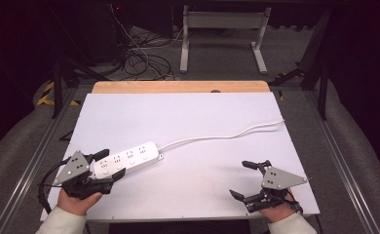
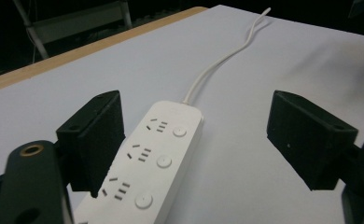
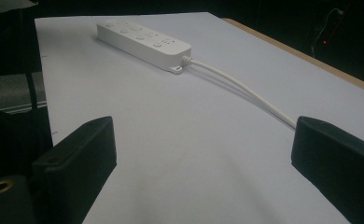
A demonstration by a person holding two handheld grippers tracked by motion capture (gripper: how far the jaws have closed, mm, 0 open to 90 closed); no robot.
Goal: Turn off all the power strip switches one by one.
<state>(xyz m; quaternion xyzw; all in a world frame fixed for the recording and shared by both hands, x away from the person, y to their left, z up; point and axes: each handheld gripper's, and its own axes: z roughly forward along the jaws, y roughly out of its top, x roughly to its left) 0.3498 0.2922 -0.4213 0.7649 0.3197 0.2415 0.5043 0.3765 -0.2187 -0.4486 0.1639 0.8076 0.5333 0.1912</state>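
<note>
So, white power strip (image 1: 127, 158) lying flat on white surface (image 1: 202, 195), round buttons beside its sockets, cord (image 1: 217, 136) trailing off right. Left gripper (image 1: 109, 165) jaws wide apart around its end, not pressing; right gripper (image 1: 244, 179) jaws apart, empty.

This looked like a lab or test room — a white board (image 1: 188, 122) lay on a wooden table (image 1: 178, 87) framed by metal rails (image 1: 42, 146). Behind it, loose cables (image 1: 139, 58) sprawled over grey carpet near a white desk frame (image 1: 222, 29) — all in darkness.

A white table top (image 1: 188, 122) over a wooden edge (image 1: 178, 87).
</note>
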